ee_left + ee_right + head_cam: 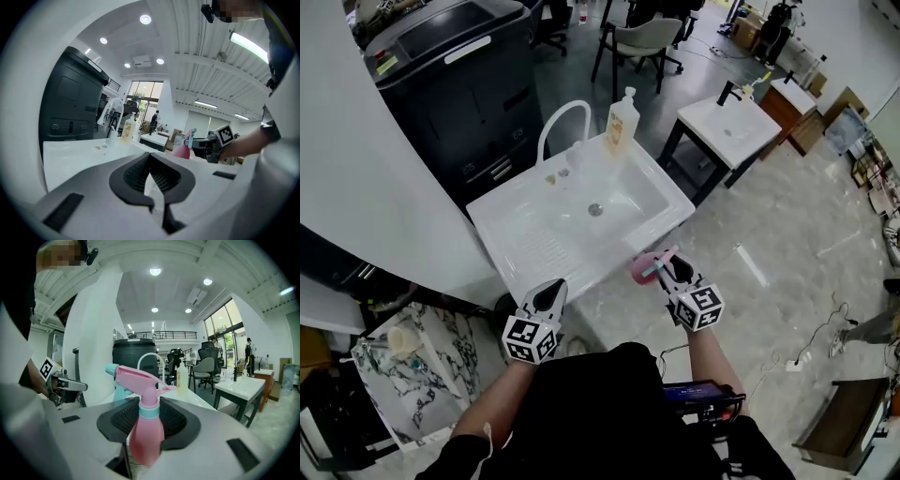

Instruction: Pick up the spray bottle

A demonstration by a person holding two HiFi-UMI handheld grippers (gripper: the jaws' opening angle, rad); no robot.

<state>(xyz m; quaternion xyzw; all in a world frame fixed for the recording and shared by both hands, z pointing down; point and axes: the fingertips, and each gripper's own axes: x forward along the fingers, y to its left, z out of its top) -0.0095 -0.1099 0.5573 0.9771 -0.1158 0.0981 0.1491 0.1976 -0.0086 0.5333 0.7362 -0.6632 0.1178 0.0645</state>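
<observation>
The pink spray bottle (pixel 145 439), likely light and slippery, is being clamped round its body by the right hand-held gripper (pixel 671 271).

A glossy pale floor (pixel 787 234) carries a big black machine (pixel 459 89) and office chairs (pixel 642 37) under round ceiling lights (pixel 155 272).

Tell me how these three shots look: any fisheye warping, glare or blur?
Head view: wide-angle bowing along the rim of the white sink, light even, detail sharp. Left gripper view: heavy fisheye, dark corners, ceiling lights flare. Right gripper view: same fisheye; the pink spray bottle between the jaws looks soft near its base.
</observation>
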